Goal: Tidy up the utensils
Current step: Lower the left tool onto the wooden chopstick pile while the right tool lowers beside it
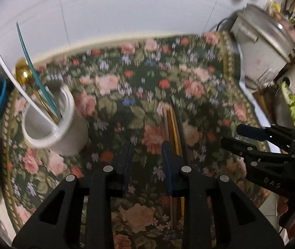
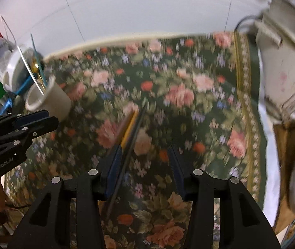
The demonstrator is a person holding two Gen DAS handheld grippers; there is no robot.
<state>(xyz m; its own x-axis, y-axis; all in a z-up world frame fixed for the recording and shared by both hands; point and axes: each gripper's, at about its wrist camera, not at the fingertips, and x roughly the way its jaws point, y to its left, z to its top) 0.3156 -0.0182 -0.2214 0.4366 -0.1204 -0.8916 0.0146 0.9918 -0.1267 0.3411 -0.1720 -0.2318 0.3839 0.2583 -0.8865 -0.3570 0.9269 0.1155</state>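
Observation:
Several long sticks point(image 1: 174, 126), one yellow, one black and one brownish, lie side by side on the floral tablecloth point(image 1: 139, 78). My left gripper point(image 1: 147, 155) hovers over the cloth, open and empty, and the sticks run under its right finger. My right gripper point(image 2: 145, 159) is open too. The black stick point(image 2: 137, 132) and yellow stick point(image 2: 129, 128) pass just inside its left finger point(image 2: 114, 164), untouched by the pads. A white cup point(image 1: 64, 137) at the left holds a gold spoon point(image 1: 23, 74), a teal utensil point(image 1: 27, 58) and a white one point(image 1: 12, 78). The picture is blurred.
A white metal-lidded pot point(image 1: 261, 47) stands at the cloth's far right corner, large in the right wrist view point(image 2: 282, 72). Blue and white clutter point(image 2: 12, 72) sits behind the cup point(image 2: 54, 101). Each gripper shows in the other's view, right point(image 1: 230, 134) and left point(image 2: 52, 118).

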